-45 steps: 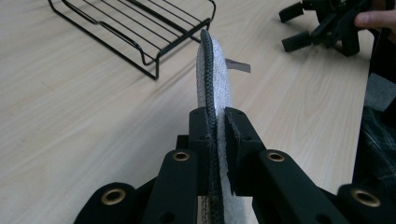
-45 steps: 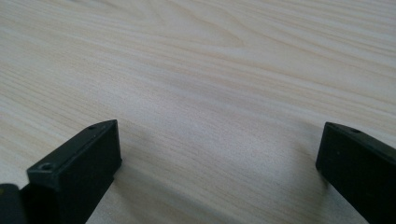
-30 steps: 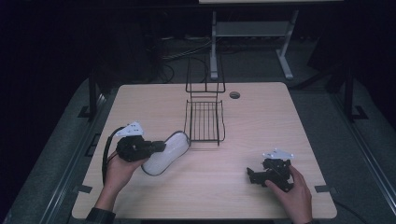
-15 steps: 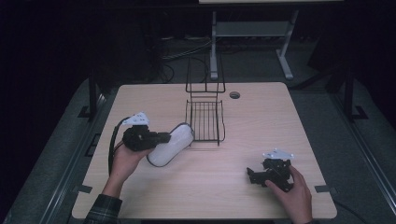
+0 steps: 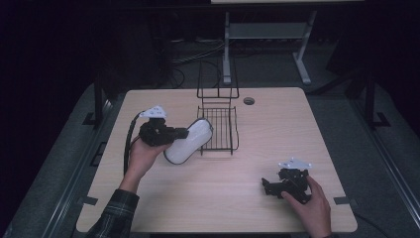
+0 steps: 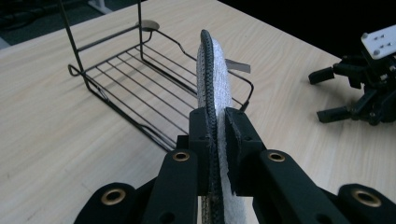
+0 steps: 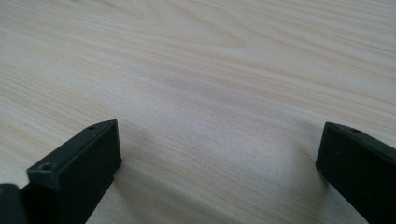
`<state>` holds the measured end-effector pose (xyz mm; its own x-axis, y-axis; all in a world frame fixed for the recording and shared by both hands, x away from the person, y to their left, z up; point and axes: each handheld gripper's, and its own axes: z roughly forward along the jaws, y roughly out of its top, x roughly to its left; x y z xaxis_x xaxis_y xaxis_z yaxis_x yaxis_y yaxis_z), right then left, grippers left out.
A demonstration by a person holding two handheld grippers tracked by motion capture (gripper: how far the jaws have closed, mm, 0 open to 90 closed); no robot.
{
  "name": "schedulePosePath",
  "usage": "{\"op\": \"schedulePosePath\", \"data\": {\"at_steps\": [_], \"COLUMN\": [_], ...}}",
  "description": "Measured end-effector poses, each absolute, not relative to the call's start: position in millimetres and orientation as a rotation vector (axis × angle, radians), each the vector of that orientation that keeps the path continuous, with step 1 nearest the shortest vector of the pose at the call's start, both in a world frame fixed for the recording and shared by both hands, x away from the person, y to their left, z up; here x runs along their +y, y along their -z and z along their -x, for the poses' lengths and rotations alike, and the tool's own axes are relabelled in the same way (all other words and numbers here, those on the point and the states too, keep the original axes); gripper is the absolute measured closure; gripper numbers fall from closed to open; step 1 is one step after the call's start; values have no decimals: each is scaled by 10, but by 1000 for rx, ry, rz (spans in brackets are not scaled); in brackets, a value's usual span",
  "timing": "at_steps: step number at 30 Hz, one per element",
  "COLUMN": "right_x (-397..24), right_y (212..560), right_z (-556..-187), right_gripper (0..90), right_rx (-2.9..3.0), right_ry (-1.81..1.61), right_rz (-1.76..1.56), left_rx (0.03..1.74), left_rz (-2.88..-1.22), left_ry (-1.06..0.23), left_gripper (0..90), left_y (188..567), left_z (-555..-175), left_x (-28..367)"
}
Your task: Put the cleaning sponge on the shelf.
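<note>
My left gripper [image 5: 174, 135] [image 6: 215, 140] is shut on the dark-trimmed edge of a white oval pad [image 5: 190, 140] [image 6: 214, 77], held off the table on edge. The pad's far end reaches the left side of a black wire rack [image 5: 218, 126] [image 6: 140, 70] at the table's middle back. The rack has a flat grid base and a tall upright frame behind it. Low over the front right of the table, my right gripper [image 5: 270, 187] [image 7: 219, 158] stands open, jaws wide apart with bare wood between them.
The light wooden table [image 5: 257, 148] has a round cable hole [image 5: 248, 101] behind the rack. A white desk frame [image 5: 262, 34] and cables stand on the dark floor beyond. In the left gripper view the right gripper [image 6: 364, 88] rests to the right.
My left gripper has carried the white pad up and to the right, from the table's left front toward the rack. The right gripper has stayed where it was.
</note>
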<state>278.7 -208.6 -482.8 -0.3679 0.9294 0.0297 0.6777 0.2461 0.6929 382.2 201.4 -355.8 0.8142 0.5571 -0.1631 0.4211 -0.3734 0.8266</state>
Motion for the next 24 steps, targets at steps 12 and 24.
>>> {"op": "schedulePosePath", "data": {"at_steps": [12, 24], "right_x": [-2086, -2085], "right_y": [4829, 4828], "right_z": [-2787, -2787], "right_gripper": [0, 0], "right_rx": [2136, 2136], "right_ry": [-887, -887], "right_rz": [-1471, -1471], "left_rx": [734, 766], "left_rz": [-1995, -1980], "left_ry": [-166, -134], "left_gripper": [814, 814], "left_y": [3597, 3686], "left_z": [-4077, -4436], "left_x": [1827, 1627]}}
